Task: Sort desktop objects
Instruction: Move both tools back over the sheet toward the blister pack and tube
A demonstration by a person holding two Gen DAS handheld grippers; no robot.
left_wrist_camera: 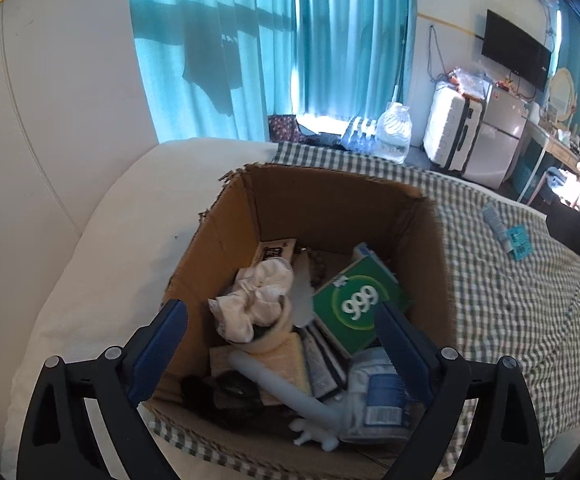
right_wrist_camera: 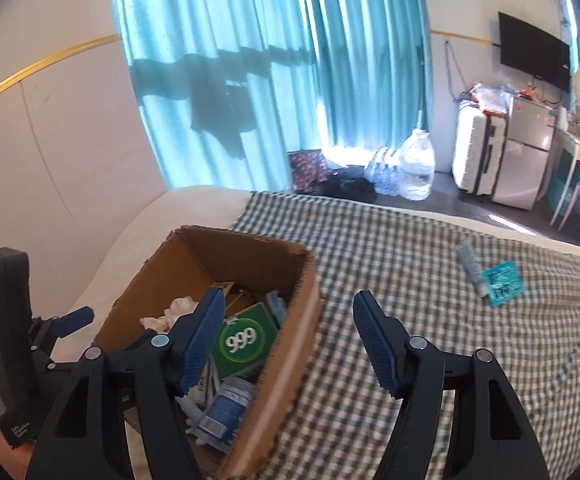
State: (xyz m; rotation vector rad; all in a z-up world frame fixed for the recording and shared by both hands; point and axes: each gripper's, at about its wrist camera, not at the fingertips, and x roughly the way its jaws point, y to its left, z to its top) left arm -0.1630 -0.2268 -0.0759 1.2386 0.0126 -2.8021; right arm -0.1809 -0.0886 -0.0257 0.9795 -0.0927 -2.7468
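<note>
An open cardboard box (left_wrist_camera: 226,216) stands on a green checked cloth (left_wrist_camera: 509,300). Inside lie a green "999" carton (left_wrist_camera: 353,304), a crumpled white cloth (left_wrist_camera: 254,300), a pale tube (left_wrist_camera: 274,388), a blue-labelled packet (left_wrist_camera: 381,400) and a dark item (left_wrist_camera: 218,396). My left gripper (left_wrist_camera: 280,316) is open and empty above the box. My right gripper (right_wrist_camera: 288,312) is open and empty over the box's right rim (right_wrist_camera: 301,320); the carton (right_wrist_camera: 244,340) shows there too. A grey tube (right_wrist_camera: 469,266) and a teal packet (right_wrist_camera: 501,280) lie on the cloth at far right, also in the left wrist view (left_wrist_camera: 493,220).
The cloth covers a bed with a white pillow (left_wrist_camera: 102,256) to the left of the box. Beyond are teal curtains (left_wrist_camera: 270,40), water bottles (left_wrist_camera: 393,130), a white suitcase (left_wrist_camera: 451,132), a small fridge (left_wrist_camera: 497,136) and a wall TV (left_wrist_camera: 515,54).
</note>
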